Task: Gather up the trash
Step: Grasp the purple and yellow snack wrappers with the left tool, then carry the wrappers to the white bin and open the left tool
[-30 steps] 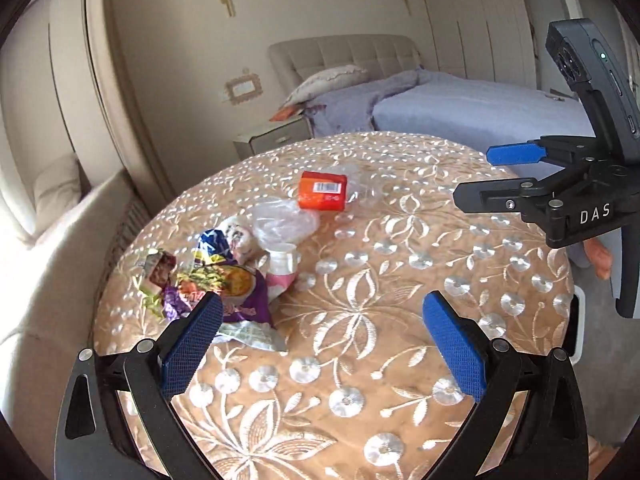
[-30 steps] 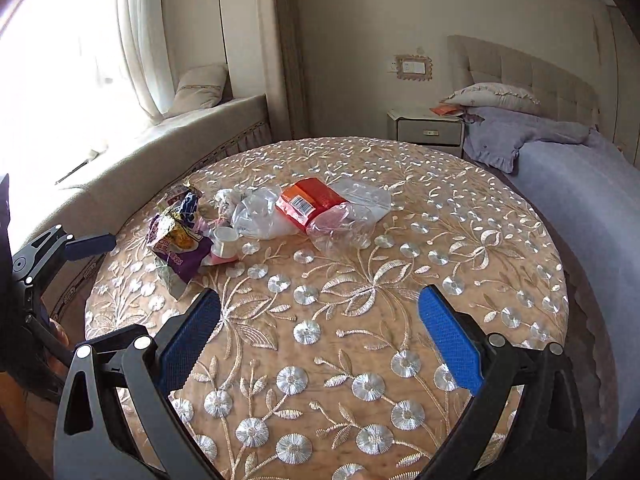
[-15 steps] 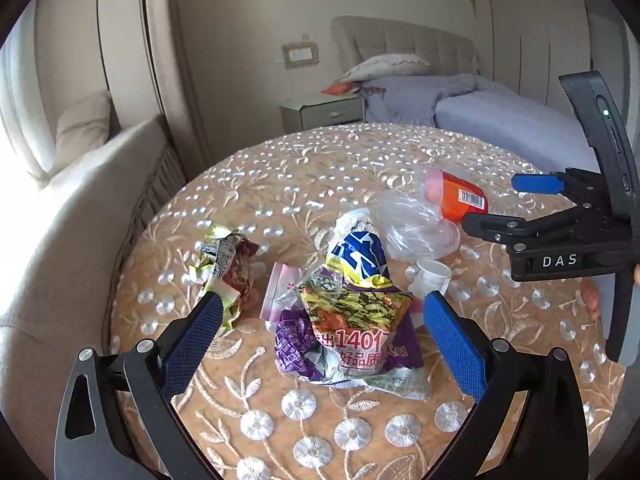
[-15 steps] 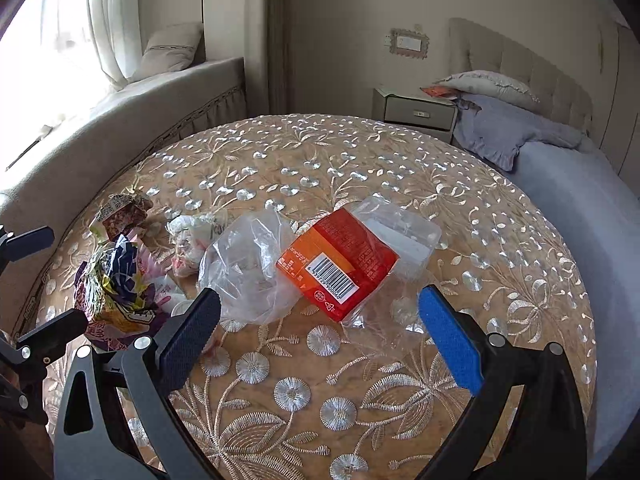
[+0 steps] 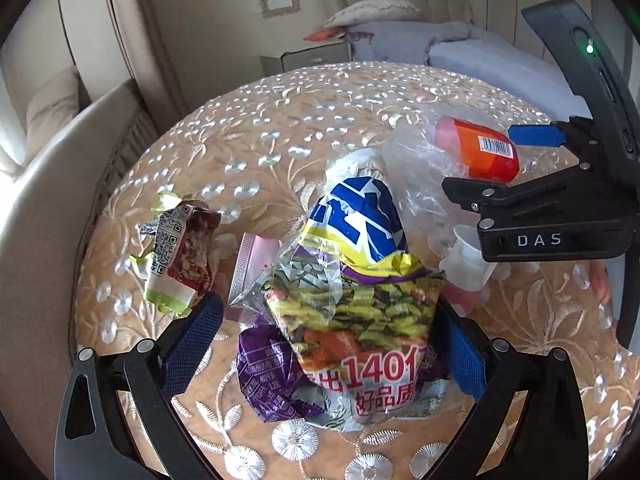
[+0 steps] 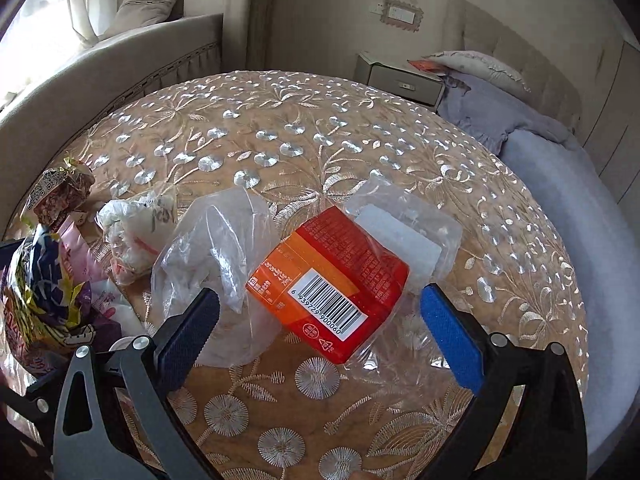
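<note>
Trash lies on a round embroidered table [image 5: 304, 128]. My left gripper [image 5: 328, 344] is open, its blue pads on either side of a crumpled yellow, blue and purple snack bag [image 5: 352, 304]. A red-brown wrapper with a QR code [image 5: 180, 256] lies to its left, a small white cup [image 5: 466, 260] to its right. My right gripper [image 6: 320, 332] is open around an orange-red packet with a barcode [image 6: 332, 280], which sits in clear plastic film. A clear plastic bag [image 6: 216, 256] lies left of the packet. The right gripper also shows in the left wrist view [image 5: 520, 164].
A pink wrapper [image 5: 252, 264] and a crumpled white bag [image 6: 132, 232] lie among the trash. A beige sofa [image 6: 100, 68] curves round the table's left. A bed [image 6: 560, 184] and a nightstand [image 6: 404, 84] stand behind on the right.
Both grippers have moved forward and down toward the table. The left now straddles the snack bag and the right straddles the orange packet; both stay open.
</note>
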{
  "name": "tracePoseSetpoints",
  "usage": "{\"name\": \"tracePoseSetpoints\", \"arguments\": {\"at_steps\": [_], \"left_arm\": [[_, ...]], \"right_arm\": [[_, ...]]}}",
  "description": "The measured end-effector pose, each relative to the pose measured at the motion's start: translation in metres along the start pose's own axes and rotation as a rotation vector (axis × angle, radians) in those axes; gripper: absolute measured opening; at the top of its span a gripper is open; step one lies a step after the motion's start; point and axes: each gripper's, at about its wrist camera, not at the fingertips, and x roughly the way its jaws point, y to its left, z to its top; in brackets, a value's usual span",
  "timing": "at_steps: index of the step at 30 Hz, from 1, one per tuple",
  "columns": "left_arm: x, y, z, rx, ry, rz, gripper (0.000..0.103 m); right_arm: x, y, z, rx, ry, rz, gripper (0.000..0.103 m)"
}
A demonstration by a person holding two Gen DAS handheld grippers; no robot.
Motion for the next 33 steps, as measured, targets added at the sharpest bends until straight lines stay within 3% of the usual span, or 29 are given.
{"name": "tracePoseSetpoints", "arguments": {"at_steps": [1,2,3,4,6,7,8,9,11,13,19,25,33], "left_arm": [[0.003,-0.001,-0.001,-0.005,-0.002,-0.013,0.096],[0.006,-0.001,-0.003,-0.020,0.001,-0.031,0.086],[0.007,0.000,-0.004,-0.034,-0.006,-0.045,0.079],[0.006,0.002,-0.004,-0.049,-0.014,-0.055,0.065],[0.005,0.006,-0.004,-0.067,-0.022,-0.064,0.049],[0.004,0.008,-0.004,-0.074,-0.026,-0.060,0.028],[0.003,0.011,-0.005,-0.083,-0.034,-0.066,0.022],[0.001,0.013,-0.005,-0.093,-0.040,-0.078,0.021],[-0.004,0.014,-0.008,-0.098,-0.048,-0.090,0.021],[-0.008,0.015,-0.009,-0.098,-0.055,-0.072,0.019],[-0.017,0.013,-0.012,-0.090,-0.061,-0.074,0.018],[-0.022,0.021,-0.005,-0.097,-0.090,-0.110,0.017],[-0.040,0.021,-0.008,-0.112,-0.134,-0.102,0.017]], "right_arm": [[0.000,0.000,0.000,0.004,-0.002,0.004,0.098],[0.000,0.000,0.000,0.004,-0.005,-0.014,0.093],[0.000,0.003,-0.001,-0.034,-0.015,-0.075,0.081],[0.000,0.004,-0.003,-0.049,-0.022,-0.080,0.080],[-0.003,0.005,-0.006,-0.062,-0.041,-0.090,0.075],[-0.005,0.005,-0.007,-0.069,-0.051,-0.097,0.071],[-0.007,0.005,-0.008,-0.066,-0.066,-0.103,0.069],[-0.012,0.005,-0.008,-0.070,-0.101,-0.105,0.055],[-0.017,0.003,-0.006,-0.050,-0.099,-0.073,0.041],[-0.017,0.000,-0.005,-0.019,-0.075,-0.012,0.001],[-0.008,-0.002,-0.012,0.003,-0.019,0.057,0.001],[-0.030,-0.008,-0.016,0.034,-0.068,0.109,0.001],[-0.060,-0.012,-0.019,0.046,-0.128,0.168,0.001]]}}
